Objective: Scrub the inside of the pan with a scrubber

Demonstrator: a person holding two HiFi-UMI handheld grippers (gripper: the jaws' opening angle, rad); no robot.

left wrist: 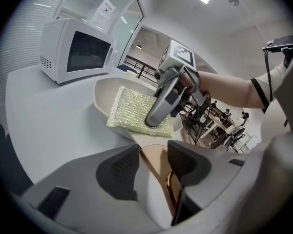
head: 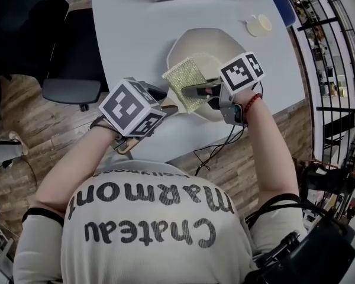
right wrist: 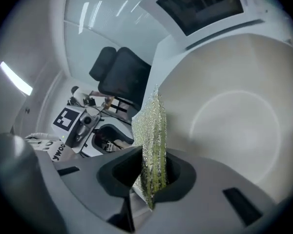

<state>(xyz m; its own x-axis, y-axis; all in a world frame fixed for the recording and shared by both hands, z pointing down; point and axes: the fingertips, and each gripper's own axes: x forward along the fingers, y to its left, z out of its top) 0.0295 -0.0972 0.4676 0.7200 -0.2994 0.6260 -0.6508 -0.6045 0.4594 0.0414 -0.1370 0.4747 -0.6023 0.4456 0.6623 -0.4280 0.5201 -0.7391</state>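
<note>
A cream pan sits on the white table in the head view. Its wooden handle lies between the pads of my left gripper, which is shut on it. My right gripper is shut on a glittery yellow-green scrubber and holds it over the pan's near side. In the right gripper view the scrubber stands edge-on between the jaws, with the pan's pale inside beyond it. The left gripper view shows the scrubber lying flat over the pan.
A white microwave stands at the table's far side. An office chair is left of the table. Two small round pads lie beyond the pan. A cable hangs off the table's near edge.
</note>
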